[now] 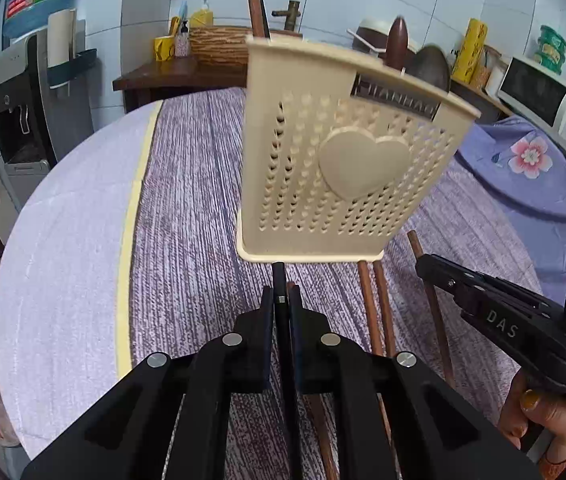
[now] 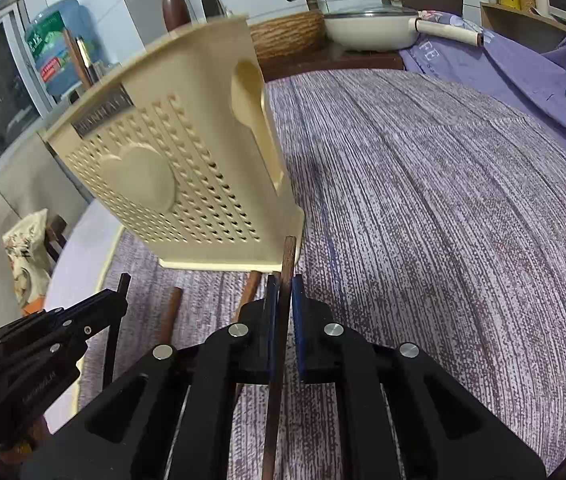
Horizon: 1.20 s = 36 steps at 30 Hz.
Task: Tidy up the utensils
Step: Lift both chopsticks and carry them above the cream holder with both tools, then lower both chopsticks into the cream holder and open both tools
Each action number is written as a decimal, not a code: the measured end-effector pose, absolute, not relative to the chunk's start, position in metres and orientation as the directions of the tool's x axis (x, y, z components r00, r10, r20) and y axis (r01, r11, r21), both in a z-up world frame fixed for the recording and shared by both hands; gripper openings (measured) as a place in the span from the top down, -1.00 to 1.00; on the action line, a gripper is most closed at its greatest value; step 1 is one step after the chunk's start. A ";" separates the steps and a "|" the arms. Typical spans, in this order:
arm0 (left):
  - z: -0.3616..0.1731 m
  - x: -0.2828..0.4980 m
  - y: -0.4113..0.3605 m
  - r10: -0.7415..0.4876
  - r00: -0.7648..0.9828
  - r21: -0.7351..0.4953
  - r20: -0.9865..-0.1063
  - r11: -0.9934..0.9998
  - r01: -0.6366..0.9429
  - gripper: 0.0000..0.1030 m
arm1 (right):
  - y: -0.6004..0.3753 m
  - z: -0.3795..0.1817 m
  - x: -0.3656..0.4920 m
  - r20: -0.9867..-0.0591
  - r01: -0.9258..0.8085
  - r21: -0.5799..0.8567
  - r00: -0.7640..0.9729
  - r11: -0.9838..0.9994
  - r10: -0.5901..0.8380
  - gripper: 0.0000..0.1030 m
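Note:
A beige perforated utensil holder [image 1: 347,160] with a raised heart stands on the purple striped tablecloth; it also shows in the right wrist view [image 2: 187,168]. Wooden utensils [image 1: 397,42] stick out of its top. My left gripper [image 1: 281,300] is shut on a black chopstick [image 1: 279,280], its tip near the holder's base. My right gripper [image 2: 285,292] is shut on a brown chopstick [image 2: 287,256], its tip by the holder's right base corner. Several brown chopsticks [image 1: 379,304] lie on the cloth in front of the holder. The right gripper appears in the left wrist view [image 1: 439,268], the left gripper in the right wrist view [image 2: 119,296].
A white microwave [image 1: 547,100] stands at the far right, a water dispenser [image 1: 23,92] at the left. A wicker basin [image 2: 287,36] and a lidded white pan [image 2: 375,28] sit on the counter behind the table. A floral purple cloth [image 2: 543,80] lies at the right.

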State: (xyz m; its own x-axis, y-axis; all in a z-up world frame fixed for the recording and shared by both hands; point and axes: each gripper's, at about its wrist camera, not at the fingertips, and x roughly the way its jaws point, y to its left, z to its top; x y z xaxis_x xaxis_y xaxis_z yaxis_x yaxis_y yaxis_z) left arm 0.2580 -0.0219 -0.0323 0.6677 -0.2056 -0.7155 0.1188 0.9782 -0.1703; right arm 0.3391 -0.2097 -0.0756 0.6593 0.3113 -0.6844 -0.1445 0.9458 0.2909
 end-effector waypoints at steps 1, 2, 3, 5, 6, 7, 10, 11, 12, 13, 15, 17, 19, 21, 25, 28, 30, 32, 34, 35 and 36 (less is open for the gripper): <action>-0.027 0.255 -0.020 -0.214 0.677 -0.179 -0.704 0.976 0.122 0.85 | -0.211 -0.071 0.336 -0.673 -0.152 0.298 0.667 0.942 0.320 0.85; -0.023 0.252 -0.019 -0.222 0.684 -0.187 -0.695 0.974 0.127 0.85 | -0.213 -0.066 0.332 -0.656 -0.166 0.308 0.676 0.937 0.335 0.85; -0.017 0.248 -0.018 -0.230 0.693 -0.194 -0.683 0.972 0.132 0.85 | -0.214 -0.060 0.328 -0.641 -0.178 0.316 0.684 0.932 0.348 0.85; -0.006 0.241 -0.015 -0.241 0.713 -0.201 -0.659 0.969 0.142 0.85 | -0.217 -0.047 0.317 -0.603 -0.207 0.328 0.705 0.922 0.373 0.85; 0.000 0.238 -0.014 -0.248 0.721 -0.206 -0.647 0.967 0.148 0.85 | -0.219 -0.038 0.311 -0.578 -0.227 0.331 0.718 0.916 0.387 0.85; 0.005 0.236 -0.013 -0.253 0.729 -0.211 -0.637 0.966 0.152 0.85 | -0.219 -0.033 0.306 -0.565 -0.239 0.331 0.725 0.913 0.395 0.85; 0.023 0.223 -0.010 -0.270 0.756 -0.218 -0.596 0.961 0.171 0.85 | -0.221 -0.011 0.287 -0.509 -0.287 0.320 0.752 0.903 0.419 0.85; 0.029 0.218 -0.009 -0.275 0.765 -0.220 -0.582 0.959 0.178 0.85 | -0.222 -0.003 0.280 -0.490 -0.304 0.311 0.761 0.900 0.426 0.85; 0.036 0.214 -0.008 -0.281 0.773 -0.222 -0.569 0.957 0.184 0.85 | -0.222 0.003 0.274 -0.475 -0.317 0.305 0.766 0.898 0.433 0.85; 0.042 0.209 -0.007 -0.288 0.781 -0.225 -0.555 0.955 0.192 0.85 | -0.224 0.010 0.267 -0.456 -0.333 0.301 0.773 0.894 0.442 0.85; 0.050 0.201 -0.005 -0.294 0.793 -0.225 -0.534 0.953 0.201 0.85 | -0.227 0.021 0.256 -0.430 -0.356 0.299 0.778 0.885 0.458 0.85; 0.059 0.193 -0.002 -0.297 0.805 -0.224 -0.513 0.952 0.209 0.86 | -0.230 0.030 0.247 -0.411 -0.374 0.294 0.781 0.880 0.469 0.86; 0.065 0.187 -0.002 -0.298 0.814 -0.221 -0.499 0.952 0.214 0.86 | -0.232 0.037 0.240 -0.398 -0.385 0.286 0.785 0.878 0.474 0.86; 0.069 0.181 -0.001 -0.297 0.820 -0.214 -0.489 0.952 0.218 0.86 | -0.235 0.043 0.235 -0.387 -0.394 0.287 0.786 0.873 0.482 0.86; 0.077 0.174 0.001 -0.301 0.826 -0.210 -0.477 0.951 0.225 0.86 | -0.239 0.053 0.225 -0.370 -0.417 0.275 0.786 0.866 0.495 0.86; 0.082 0.171 0.003 -0.301 0.832 -0.208 -0.466 0.951 0.228 0.86 | -0.241 0.057 0.221 -0.364 -0.423 0.266 0.788 0.866 0.496 0.86; 0.084 0.169 0.005 -0.309 0.832 -0.213 -0.461 0.949 0.234 0.86 | -0.242 0.059 0.220 -0.360 -0.427 0.268 0.787 0.864 0.500 0.86; 0.088 0.168 0.006 -0.310 0.835 -0.212 -0.455 0.948 0.236 0.86 | -0.242 0.062 0.219 -0.355 -0.431 0.263 0.789 0.864 0.501 0.86; 0.091 0.168 0.006 -0.305 0.840 -0.206 -0.449 0.950 0.235 0.86 | -0.241 0.065 0.217 -0.346 -0.437 0.255 0.792 0.863 0.503 0.86; 0.092 0.169 0.007 -0.303 0.843 -0.205 -0.445 0.950 0.234 0.86 | -0.241 0.068 0.216 -0.339 -0.440 0.248 0.795 0.863 0.503 0.86; 0.094 0.169 0.007 -0.302 0.845 -0.204 -0.441 0.951 0.234 0.86 | -0.242 0.069 0.216 -0.336 -0.443 0.244 0.796 0.863 0.503 0.86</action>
